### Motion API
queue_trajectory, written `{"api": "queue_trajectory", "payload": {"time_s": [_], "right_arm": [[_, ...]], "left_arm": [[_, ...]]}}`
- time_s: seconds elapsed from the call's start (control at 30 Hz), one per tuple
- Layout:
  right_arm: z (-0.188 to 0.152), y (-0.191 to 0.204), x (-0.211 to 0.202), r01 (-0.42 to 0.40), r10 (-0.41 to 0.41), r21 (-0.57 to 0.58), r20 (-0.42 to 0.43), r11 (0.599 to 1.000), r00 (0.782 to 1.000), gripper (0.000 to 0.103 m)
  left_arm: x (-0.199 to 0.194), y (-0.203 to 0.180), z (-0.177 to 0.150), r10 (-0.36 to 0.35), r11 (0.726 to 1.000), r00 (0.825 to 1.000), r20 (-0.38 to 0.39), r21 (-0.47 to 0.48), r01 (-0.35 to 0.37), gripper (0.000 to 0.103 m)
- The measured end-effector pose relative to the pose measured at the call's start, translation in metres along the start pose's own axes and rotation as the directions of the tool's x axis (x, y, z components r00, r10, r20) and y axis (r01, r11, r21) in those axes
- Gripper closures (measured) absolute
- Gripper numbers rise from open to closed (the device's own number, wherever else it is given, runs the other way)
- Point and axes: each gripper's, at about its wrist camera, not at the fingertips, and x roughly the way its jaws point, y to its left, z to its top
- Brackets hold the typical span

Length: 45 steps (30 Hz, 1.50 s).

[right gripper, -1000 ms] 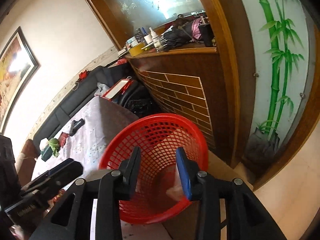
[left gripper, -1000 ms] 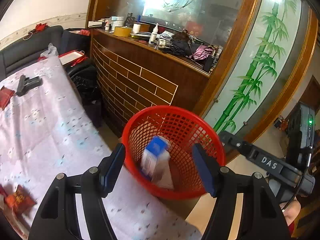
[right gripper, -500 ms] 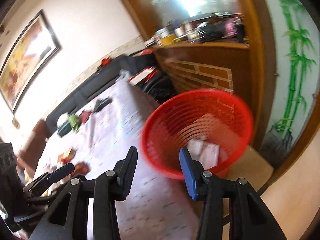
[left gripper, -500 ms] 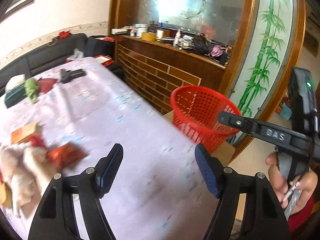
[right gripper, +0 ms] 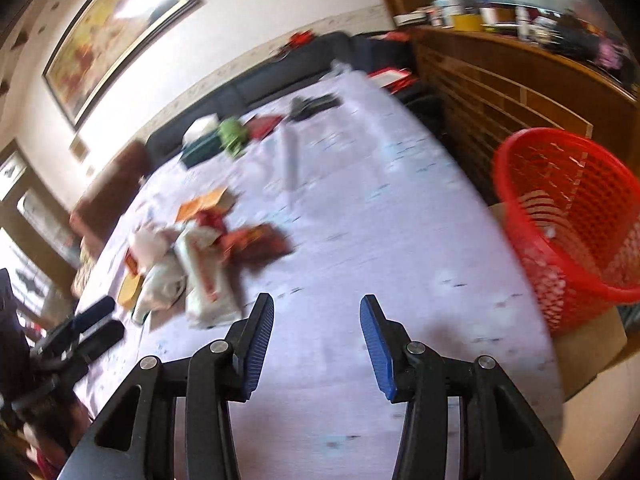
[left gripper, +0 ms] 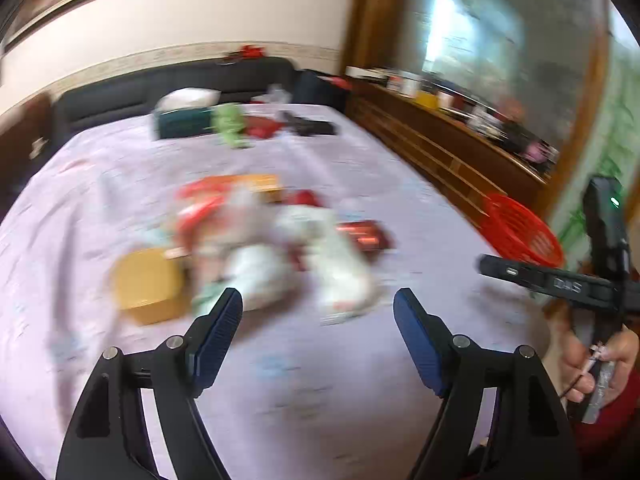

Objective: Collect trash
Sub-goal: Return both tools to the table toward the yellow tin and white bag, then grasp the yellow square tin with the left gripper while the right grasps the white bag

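A pile of trash lies on the lilac tablecloth: white crumpled wrappers, red packets and a yellow box. It also shows in the right wrist view. The red mesh basket stands past the table's right edge, with white scraps inside; it also shows in the left wrist view. My left gripper is open and empty, just short of the pile. My right gripper is open and empty over bare cloth, right of the pile.
At the table's far end lie a teal tissue box, a green toy, a red packet and a black object. A dark sofa stands behind. A wooden counter with clutter runs along the right. The basket rests on a cardboard box.
Both grippers have swung left, away from the red basket and toward the trash pile on the table. Both stay open and empty. A blue and white box now lies in the basket.
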Motion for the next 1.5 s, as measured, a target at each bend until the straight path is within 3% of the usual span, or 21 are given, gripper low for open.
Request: {"api": "queue_trajectory", "payload": {"time_s": [0.27,0.4,0.57,0.83,0.93,0.97,1.0,1.1,1.3,1.5], "right_arm": [[0.006,0.06,0.039,-0.037,0.029,-0.121,-0.065,0.992,0.997,0.046],[0.014,0.083,0.061,-0.047,0.033,-0.16,-0.087,0.986,0.996,0.041],[0.022,0.096,0.09,-0.03,0.011,-0.177,-0.107,0.984,0.994,0.038],[0.024,0.114,0.12,0.03,-0.063,-0.252,-0.121,0.967,0.991,0.038],[0.023,0.113,0.124,0.024,-0.057,-0.246,-0.128,0.969,0.99,0.046],[0.023,0.113,0.124,0.017,-0.05,-0.25,-0.126,0.968,0.991,0.053],[0.022,0.114,0.122,0.024,-0.057,-0.257,-0.12,0.966,0.991,0.063],[0.02,0.113,0.12,0.019,-0.054,-0.26,-0.125,0.965,0.991,0.072],[0.012,0.104,0.095,-0.036,0.012,-0.217,-0.109,0.976,0.994,0.073],[0.002,0.1,0.061,-0.056,0.047,-0.215,-0.046,0.975,0.998,0.073]], "left_arm": [[0.002,0.091,0.005,0.132,0.971,0.991,-0.037,-0.195,-0.137,0.026],[0.017,0.116,0.008,0.124,0.954,0.989,-0.084,-0.265,-0.142,0.026],[0.047,0.114,0.01,0.143,0.953,0.978,-0.153,-0.244,-0.178,0.026],[0.079,0.106,0.013,0.211,0.955,0.96,-0.184,-0.171,-0.243,0.026],[0.084,0.106,0.013,0.261,0.947,0.948,-0.181,-0.145,-0.288,0.028],[0.085,0.106,0.013,0.262,0.947,0.948,-0.18,-0.142,-0.289,0.037],[0.086,0.106,0.013,0.265,0.946,0.947,-0.182,-0.14,-0.292,0.037],[0.086,0.106,0.014,0.267,0.946,0.948,-0.175,-0.142,-0.292,0.037],[0.066,0.101,0.008,0.261,0.948,0.956,-0.137,-0.15,-0.281,0.037],[0.031,0.078,-0.001,0.264,0.955,0.964,-0.043,-0.131,-0.267,0.037]]}}
